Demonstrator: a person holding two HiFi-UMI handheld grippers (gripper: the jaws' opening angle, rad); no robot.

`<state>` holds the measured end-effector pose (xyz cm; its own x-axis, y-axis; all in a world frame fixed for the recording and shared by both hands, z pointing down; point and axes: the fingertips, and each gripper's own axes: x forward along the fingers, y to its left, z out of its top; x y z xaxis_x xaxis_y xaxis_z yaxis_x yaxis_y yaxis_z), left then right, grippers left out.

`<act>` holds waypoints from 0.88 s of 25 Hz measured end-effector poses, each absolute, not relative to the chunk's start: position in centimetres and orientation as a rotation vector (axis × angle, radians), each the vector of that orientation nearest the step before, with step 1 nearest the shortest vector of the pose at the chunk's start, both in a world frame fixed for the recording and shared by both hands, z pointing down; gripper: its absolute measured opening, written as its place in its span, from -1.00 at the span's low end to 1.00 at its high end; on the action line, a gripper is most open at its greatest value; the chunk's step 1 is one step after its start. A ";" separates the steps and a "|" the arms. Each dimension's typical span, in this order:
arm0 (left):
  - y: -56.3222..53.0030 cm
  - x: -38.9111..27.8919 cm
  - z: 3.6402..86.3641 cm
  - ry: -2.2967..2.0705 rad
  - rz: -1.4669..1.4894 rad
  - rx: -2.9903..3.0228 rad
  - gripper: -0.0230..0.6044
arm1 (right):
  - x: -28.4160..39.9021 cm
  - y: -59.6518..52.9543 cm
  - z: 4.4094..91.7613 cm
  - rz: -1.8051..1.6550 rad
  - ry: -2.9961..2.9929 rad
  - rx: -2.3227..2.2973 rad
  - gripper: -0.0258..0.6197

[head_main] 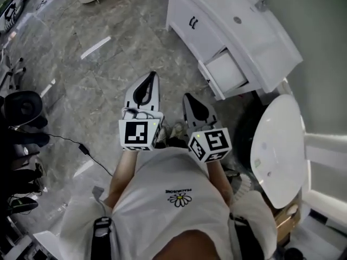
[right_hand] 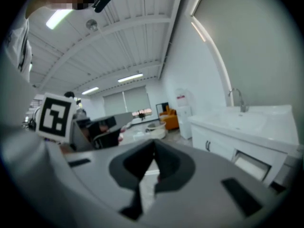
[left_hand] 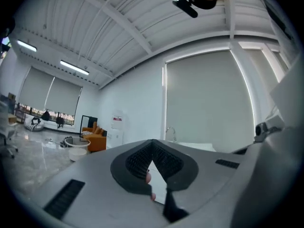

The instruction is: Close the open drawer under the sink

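Marble floor (head_main: 108, 64) meets a white vanity (head_main: 187, 37) whose drawer (head_main: 227, 72) juts open; left claw (head_main: 153, 75) and right claw (head_main: 186, 96) both closed, empty.

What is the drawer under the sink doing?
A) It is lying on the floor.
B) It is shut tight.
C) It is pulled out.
C: the drawer sticks out from the front of the white cabinet, so you can see down into it.
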<state>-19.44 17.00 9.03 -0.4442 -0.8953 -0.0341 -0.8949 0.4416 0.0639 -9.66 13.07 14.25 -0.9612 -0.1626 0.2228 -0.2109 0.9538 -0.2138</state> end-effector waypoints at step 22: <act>6.7 -15.7 8.1 -2.608 0.046 1.885 -0.86 | -6.5 4.4 11.0 0.315 -3.024 0.516 -0.83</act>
<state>-15.70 6.68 8.09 -0.3120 -0.9490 -0.0457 -0.9468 0.3146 -0.0679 -6.48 4.41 10.96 -0.9423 -0.3222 0.0911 -0.3341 0.9231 -0.1906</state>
